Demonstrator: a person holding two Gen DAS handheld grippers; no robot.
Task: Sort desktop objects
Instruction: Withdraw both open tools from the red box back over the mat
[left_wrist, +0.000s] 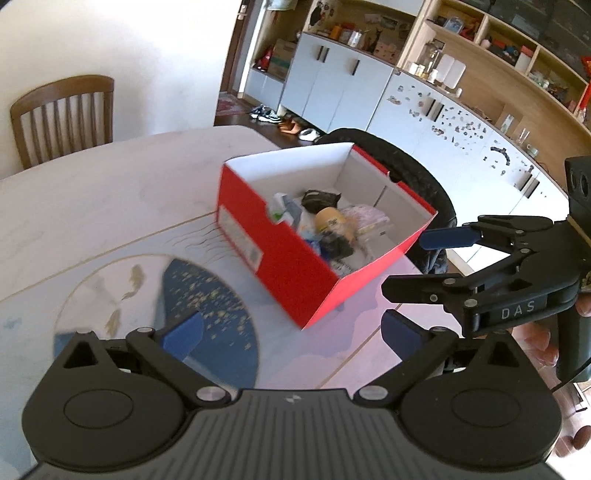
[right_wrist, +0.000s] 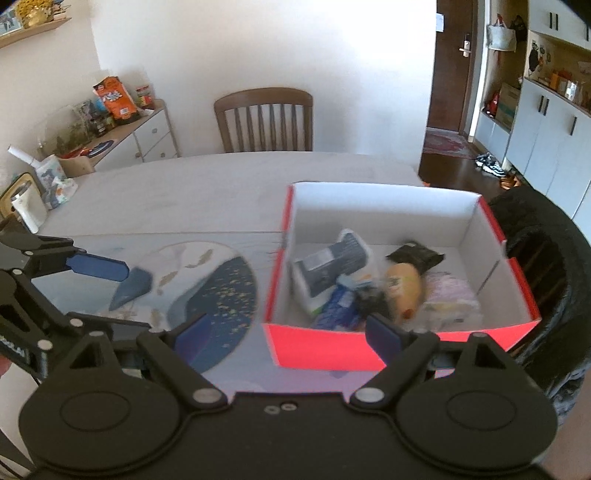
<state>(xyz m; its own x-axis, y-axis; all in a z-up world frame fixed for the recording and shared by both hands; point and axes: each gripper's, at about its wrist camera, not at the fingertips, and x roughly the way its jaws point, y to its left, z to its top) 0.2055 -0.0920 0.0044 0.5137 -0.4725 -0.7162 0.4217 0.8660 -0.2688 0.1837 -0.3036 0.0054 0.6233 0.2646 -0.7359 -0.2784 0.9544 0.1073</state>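
Spread wide with nothing between them, the left tongs are held above the counter, over a round blue-and-white mat. Just beyond, a red box is seen on the counter, filled with a tan bottle, a black pouch and packets. The right tongs are likewise released, empty. A wooden chair stands at the far edge.

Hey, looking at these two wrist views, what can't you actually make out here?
- Items in the red box: blurred in both views; only a tan bottle and a black pouch are recognisable.
- White label on the box: print too blurred to read, left view.
- Near table edge: hidden by the left tool and right tool bodies.
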